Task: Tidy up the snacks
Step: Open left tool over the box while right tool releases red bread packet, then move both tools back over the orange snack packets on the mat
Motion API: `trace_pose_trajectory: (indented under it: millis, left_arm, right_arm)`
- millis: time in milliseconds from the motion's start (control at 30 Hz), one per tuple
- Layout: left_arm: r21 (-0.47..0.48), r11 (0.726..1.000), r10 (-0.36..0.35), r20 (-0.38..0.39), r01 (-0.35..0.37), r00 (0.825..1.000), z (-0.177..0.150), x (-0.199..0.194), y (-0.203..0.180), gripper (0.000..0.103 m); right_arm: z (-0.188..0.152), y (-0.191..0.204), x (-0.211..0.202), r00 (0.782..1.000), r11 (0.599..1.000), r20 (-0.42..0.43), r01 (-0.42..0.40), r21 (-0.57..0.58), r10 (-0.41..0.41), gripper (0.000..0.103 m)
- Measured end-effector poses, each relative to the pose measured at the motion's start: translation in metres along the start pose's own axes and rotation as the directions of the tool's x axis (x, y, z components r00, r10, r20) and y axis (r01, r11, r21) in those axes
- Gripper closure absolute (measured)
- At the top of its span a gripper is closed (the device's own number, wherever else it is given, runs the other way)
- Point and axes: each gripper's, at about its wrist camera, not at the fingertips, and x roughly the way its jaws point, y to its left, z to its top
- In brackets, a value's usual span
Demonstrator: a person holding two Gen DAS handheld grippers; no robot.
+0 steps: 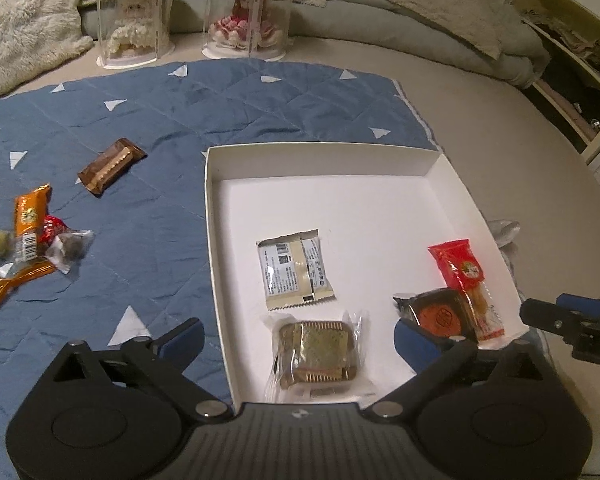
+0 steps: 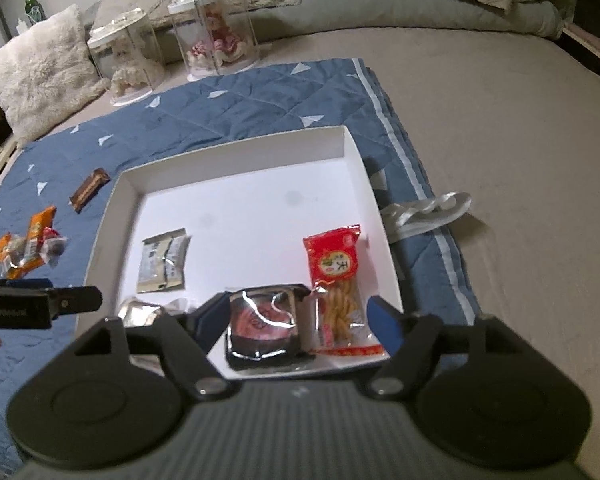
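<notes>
A white tray lies on the blue quilt and holds a grey-white packet, a clear-wrapped brown biscuit, a dark round-print packet and a red snack packet. My left gripper is open and empty above the tray's near edge, its fingers either side of the biscuit. My right gripper is open and empty, its fingers straddling the dark packet beside the red packet. A brown bar and a pile of orange and red snacks lie on the quilt at the left.
Two clear cylinder cases with dolls stand behind the quilt. Fluffy pillows and a rolled duvet line the back. A white ribbon lies right of the tray. Open shelving is at the far right.
</notes>
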Motion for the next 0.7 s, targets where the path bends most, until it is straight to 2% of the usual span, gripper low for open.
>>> trace_pose_trajectory:
  millis: [200, 267, 300, 533, 700]
  left_arm:
    - [0.031, 1.000, -0.003, 0.013, 0.003, 1.000, -0.007, -0.021, 0.002, 0.000]
    - [0.034, 0.999, 0.000, 0.017, 0.000, 1.000, -0.009, -0.028, 0.006, 0.000]
    - [0.035, 0.999, 0.003, 0.021, -0.004, 1.000, -0.010, -0.031, 0.006, 0.000]
    - [0.074, 0.997, 0.011, 0.047, -0.014, 0.999, -0.011, -0.049, 0.020, 0.000]
    - [0.042, 0.998, 0.034, 0.070, -0.037, 0.997, -0.010, -0.059, 0.046, 0.000]
  right_arm:
    - [-0.007, 0.006, -0.014, 0.999, 0.999, 0.010, 0.032, -0.027, -0.032, 0.014]
    - [-0.010, 0.008, -0.018, 0.999, 0.999, 0.018, 0.039, -0.029, -0.039, 0.002]
    - [-0.011, 0.009, -0.021, 0.999, 0.998, 0.025, 0.045, -0.033, -0.045, 0.000]
    - [-0.012, 0.019, -0.029, 0.997, 0.998, 0.057, 0.055, -0.043, -0.052, 0.000]
    - [-0.008, 0.035, -0.029, 0.998, 0.998, 0.063, 0.029, -0.053, -0.025, 0.000]
